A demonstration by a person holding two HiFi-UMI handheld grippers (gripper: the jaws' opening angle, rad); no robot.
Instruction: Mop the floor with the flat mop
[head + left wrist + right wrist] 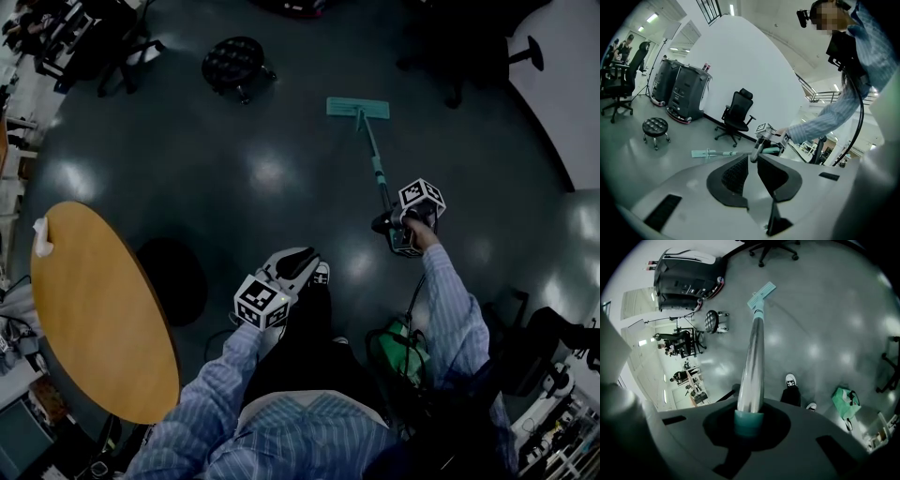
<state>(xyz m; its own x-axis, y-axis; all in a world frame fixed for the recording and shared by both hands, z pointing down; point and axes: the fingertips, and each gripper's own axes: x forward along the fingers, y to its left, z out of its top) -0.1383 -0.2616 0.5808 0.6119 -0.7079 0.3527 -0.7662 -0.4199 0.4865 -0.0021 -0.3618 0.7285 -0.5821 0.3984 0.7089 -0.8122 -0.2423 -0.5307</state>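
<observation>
**Right gripper clamping the mop handle, left gripper hanging empty**

The right gripper (749,423) is closing on the teal grip at the top of the flat mop (357,108), and the metal handle is running straight out from between its jaws. The teal mop head is lying flat on the floor (216,178), well ahead of the person and apart from the black tufted stool (232,61) to its left. The left gripper (751,169) is hanging low in front of the person, its jaws standing apart with nothing between them. Each gripper's cube is showing black-and-white square markers; no lettering is legible.

The floor is dark grey and glossy, throwing back soft patches of ceiling light. The head view alone is showing the round wooden counter (103,319), with a crumpled white item (42,236) lying at its far left edge. Only the left gripper view is taking in the curved white wall (740,61), a black office chair (738,115) at its foot, black wheeled machines (682,91) and a person (621,47) sitting far left. The right gripper view is adding the person's white shoe (790,379) and a green bag (846,401) on the floor beside it.
</observation>
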